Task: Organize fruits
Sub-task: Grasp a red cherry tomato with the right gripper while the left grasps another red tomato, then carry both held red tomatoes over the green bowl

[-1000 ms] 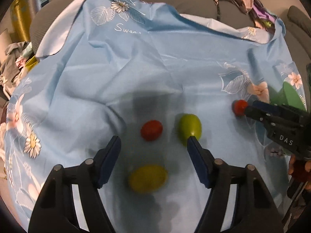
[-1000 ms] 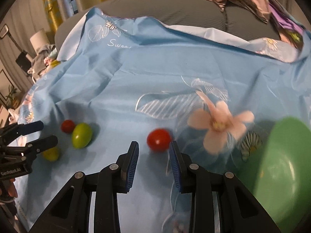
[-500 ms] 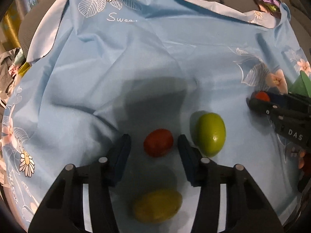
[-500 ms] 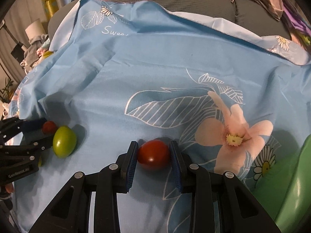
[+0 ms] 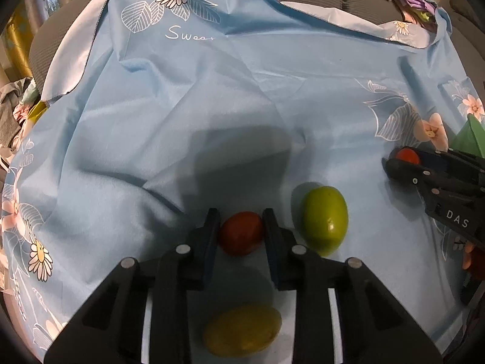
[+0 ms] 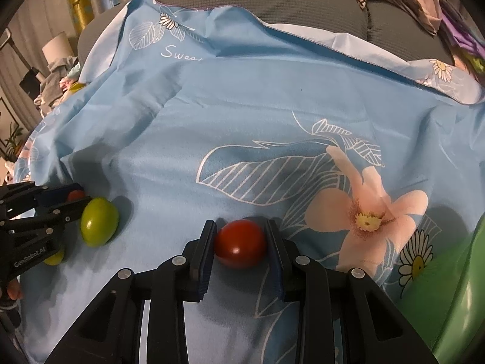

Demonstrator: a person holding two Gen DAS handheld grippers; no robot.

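While both claws pinch small red tomatoes on a blue floral bedsheet (image 5: pixel 242 91), two fruits lie loose beside them.

Left claw (image 5: pixel 241 233), its jaws having just been closing, now presses on a red tomato (image 5: pixel 241 236); right claw (image 6: pixel 241 242) is clamped on another red tomato (image 6: pixel 241 242). Green fruit (image 5: pixel 326 220) lies just right of the left claw, yellow fruit (image 5: pixel 242 330) nearer the camera beneath it; a green bowl (image 6: pixel 454 297) sits at the right edge. Judged light, smooth-skinned and easily bruised, each tomato is best taken across its widest middle, gently, since the soft sheet yields underneath.
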